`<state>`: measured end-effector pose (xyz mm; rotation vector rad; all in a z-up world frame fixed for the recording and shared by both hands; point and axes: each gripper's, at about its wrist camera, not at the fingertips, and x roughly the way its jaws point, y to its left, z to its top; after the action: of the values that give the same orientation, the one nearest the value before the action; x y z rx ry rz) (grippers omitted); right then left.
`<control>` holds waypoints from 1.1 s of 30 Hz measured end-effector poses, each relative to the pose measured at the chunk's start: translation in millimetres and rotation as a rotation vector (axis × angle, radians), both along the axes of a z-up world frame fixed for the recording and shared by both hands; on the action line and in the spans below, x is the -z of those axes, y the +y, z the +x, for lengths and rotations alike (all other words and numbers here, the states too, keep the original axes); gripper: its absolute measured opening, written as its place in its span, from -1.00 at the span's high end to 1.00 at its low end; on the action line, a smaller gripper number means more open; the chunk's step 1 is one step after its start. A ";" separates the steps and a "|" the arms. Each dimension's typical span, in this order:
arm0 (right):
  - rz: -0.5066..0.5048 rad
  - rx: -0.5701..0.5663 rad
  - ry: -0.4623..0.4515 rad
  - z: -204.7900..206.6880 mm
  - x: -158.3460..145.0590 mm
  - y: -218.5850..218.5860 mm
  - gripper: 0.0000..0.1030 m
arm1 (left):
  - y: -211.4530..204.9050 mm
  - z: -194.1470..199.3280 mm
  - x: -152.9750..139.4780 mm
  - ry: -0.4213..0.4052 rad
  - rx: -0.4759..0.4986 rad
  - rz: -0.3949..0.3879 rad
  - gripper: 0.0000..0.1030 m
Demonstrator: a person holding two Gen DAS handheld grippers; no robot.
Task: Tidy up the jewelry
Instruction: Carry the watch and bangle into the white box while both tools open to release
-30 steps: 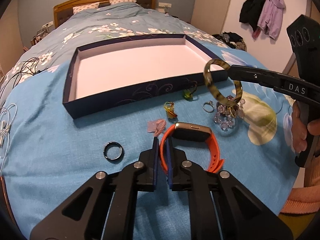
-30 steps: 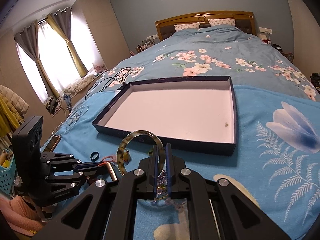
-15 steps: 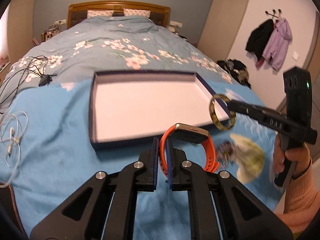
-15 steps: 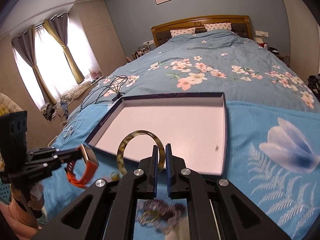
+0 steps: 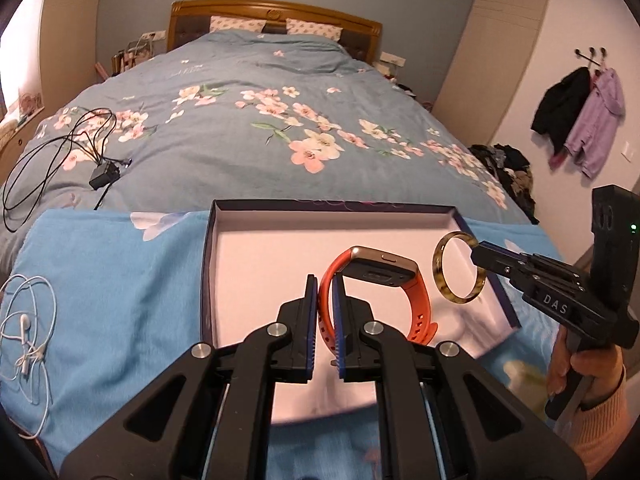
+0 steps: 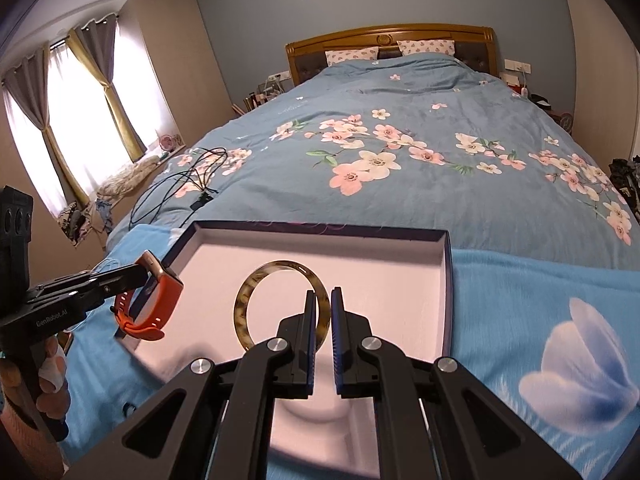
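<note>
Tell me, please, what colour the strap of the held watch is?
The strap of the watch is orange, clearest in the left wrist view.

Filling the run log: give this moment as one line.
left gripper: shut on orange-strapped watch | right gripper: shut on tortoiseshell bangle | both above open navy box

1. The left gripper [image 5: 324, 280] lifts the orange watch [image 5: 376, 292] off the blue blanket [image 5: 112, 288]; it now hangs over the box [image 5: 276, 248].
2. The right gripper [image 6: 320, 300] carries the bangle [image 6: 282, 304] from beside the box to above its floor.
3. The loose jewelry on the blanket drops out of view.
</note>
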<state>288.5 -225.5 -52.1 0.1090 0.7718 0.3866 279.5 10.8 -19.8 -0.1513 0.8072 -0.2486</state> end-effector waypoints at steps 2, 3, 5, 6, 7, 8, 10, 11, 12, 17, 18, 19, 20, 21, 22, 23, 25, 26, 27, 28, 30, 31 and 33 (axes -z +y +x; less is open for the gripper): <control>-0.011 0.002 0.007 9.4 1.8 2.1 0.89 | -0.2 11.8 8.4 0.013 -0.007 -0.003 0.85; -0.016 0.001 0.013 14.0 2.8 3.3 0.89 | -1.4 18.1 10.4 0.021 -0.014 -0.001 0.85; -0.027 0.003 0.022 23.4 5.4 5.3 0.89 | -2.9 28.0 16.7 0.031 -0.023 0.003 0.85; -0.035 0.003 0.027 27.3 7.1 6.7 0.89 | -4.2 33.5 18.5 0.036 -0.031 0.006 0.85; -0.040 0.004 0.030 29.4 8.3 7.9 0.89 | -5.5 39.7 21.2 0.043 -0.035 0.009 0.85; -0.047 0.004 0.036 33.7 10.2 9.3 0.89 | -6.0 43.9 24.1 0.049 -0.040 0.012 0.85; -0.057 0.006 0.044 40.0 12.5 11.0 0.89 | -5.4 54.7 30.5 0.069 -0.058 0.013 0.85; -0.060 0.005 0.050 42.9 13.5 11.9 0.89 | -4.1 59.4 34.3 0.076 -0.064 0.012 0.85; -0.061 0.006 0.058 46.5 14.6 12.3 0.89 | -3.3 65.4 36.8 0.086 -0.075 0.010 0.85; -0.073 0.013 0.095 60.9 18.7 14.3 0.89 | 1.7 90.3 51.1 0.127 -0.107 0.000 0.85; -0.080 0.012 0.102 63.0 19.6 15.2 0.89 | 2.7 93.3 53.4 0.131 -0.112 0.002 0.85; -0.084 0.012 0.111 65.3 20.5 16.0 0.89 | 3.5 96.5 55.1 0.135 -0.116 0.003 0.85; -0.087 0.011 0.121 68.3 21.8 16.9 0.89 | 3.2 101.3 57.5 0.143 -0.119 0.002 0.85; -0.090 0.011 0.130 70.7 23.1 17.7 0.89 | 4.2 101.4 60.8 0.150 -0.121 0.000 0.85; -0.094 0.013 0.140 73.1 24.6 18.3 0.89 | 4.3 105.4 63.1 0.162 -0.125 -0.004 0.85; -0.096 0.014 0.147 74.7 25.8 18.7 0.89 | 4.2 106.7 64.8 0.168 -0.126 -0.004 0.85; -0.101 0.021 0.163 78.7 28.4 20.0 0.89 | 2.0 111.9 68.5 0.179 -0.129 0.008 0.85; -0.100 0.025 0.168 79.9 29.3 19.5 0.89 | 0.5 112.6 69.6 0.184 -0.132 0.012 0.85; -0.095 0.027 0.171 80.8 30.0 19.2 0.89 | 0.4 115.7 71.2 0.192 -0.135 0.013 0.85; -0.092 0.029 0.176 82.1 30.9 18.8 0.89 | 0.4 117.3 72.6 0.199 -0.138 0.012 0.85; -0.092 0.039 0.181 84.3 32.0 18.0 0.89 | 0.9 120.0 74.4 0.209 -0.142 0.003 0.85; -0.090 0.047 0.188 85.6 33.2 17.3 0.89 | 1.7 120.8 75.0 0.215 -0.144 0.000 0.84; -0.079 0.063 0.192 87.0 34.1 14.5 0.85 | 3.4 123.1 76.8 0.232 -0.149 -0.013 0.81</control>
<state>375.5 -211.0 -86.2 0.0968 0.9697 0.2880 402.5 14.2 -96.6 -0.2542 1.0196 -0.0963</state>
